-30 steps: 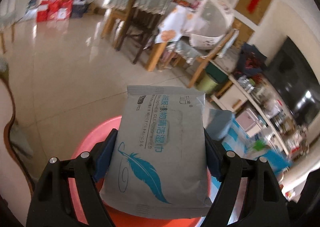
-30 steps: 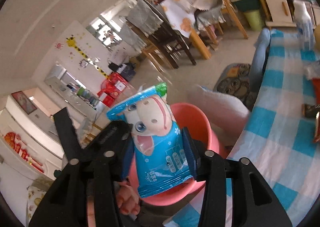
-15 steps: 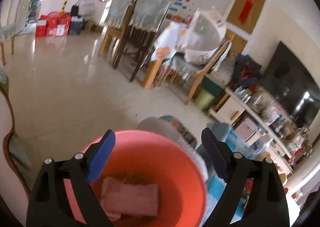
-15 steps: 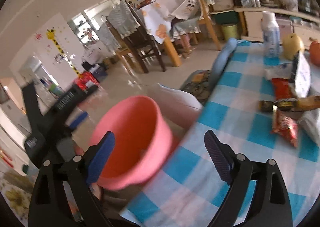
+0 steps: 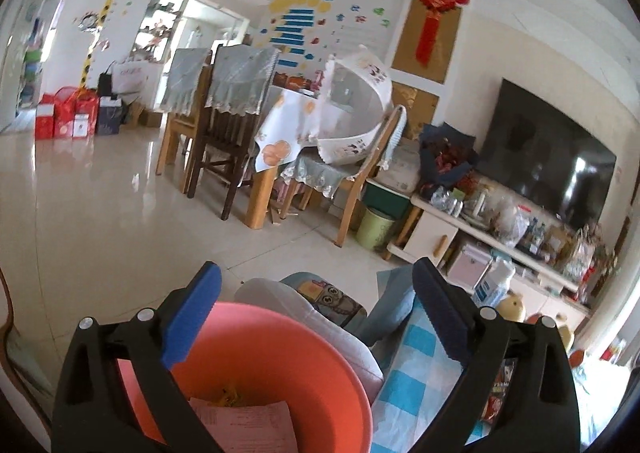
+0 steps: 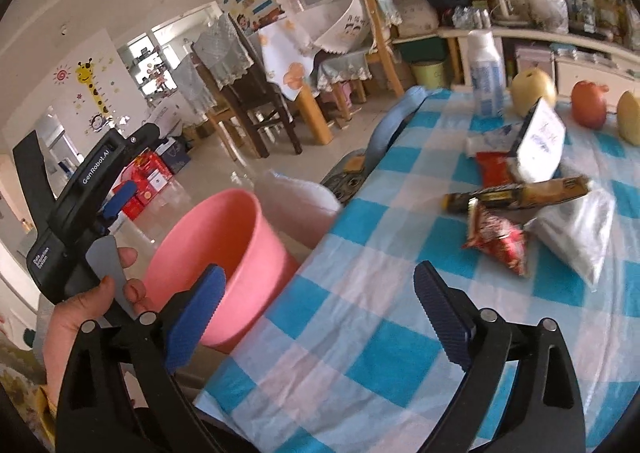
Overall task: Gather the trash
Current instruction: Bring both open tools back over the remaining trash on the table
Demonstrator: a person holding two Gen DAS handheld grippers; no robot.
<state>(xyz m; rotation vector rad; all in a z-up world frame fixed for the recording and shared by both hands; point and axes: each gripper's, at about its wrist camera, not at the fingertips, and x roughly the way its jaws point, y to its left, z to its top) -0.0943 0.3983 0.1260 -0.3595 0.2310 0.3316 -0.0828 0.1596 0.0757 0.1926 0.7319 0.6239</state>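
Left gripper (image 5: 316,307): blue-padded fingers (image 5: 192,313) spread wide, nothing between them; the jaws have just been opening. It hangs above the pink bucket (image 5: 280,357), which fills the lower part of the left wrist view. Inside the bucket: a pale printed packet (image 5: 248,427) lying flat near the bottom edge of the view, with a scrap of yellow wrapper (image 5: 230,399) just behind it.

Right gripper (image 6: 320,293): fingers likewise spread wide and empty; the jaws have just been opening. It points down over the blue-and-white checked tablecloth (image 6: 360,333), near the table's edge. The same bucket sits just off that edge, to the left in the right wrist view, against a pale cushion (image 6: 304,205).

Left of the bucket in the right wrist view: the person's left hand (image 6: 84,313) wrapped round the handle and grey trigger of the black left gripper body.

Trash on the table, well ahead of the right gripper: a red snack wrapper (image 6: 498,243), a long dark-and-gold wrapper (image 6: 520,195) just behind it, a clear plastic bag (image 6: 576,229) to its right, a second red packet (image 6: 494,169) and a white card (image 6: 540,141) standing tilted over the pile.

Further back: white spray bottle (image 6: 486,69), upright; a yellow pear (image 6: 532,91), a red fruit (image 6: 588,103) and another yellow fruit (image 6: 630,115) in a row.

Background, left wrist view: dining chairs (image 5: 228,125), green bin (image 5: 376,227), dark television (image 5: 548,151).
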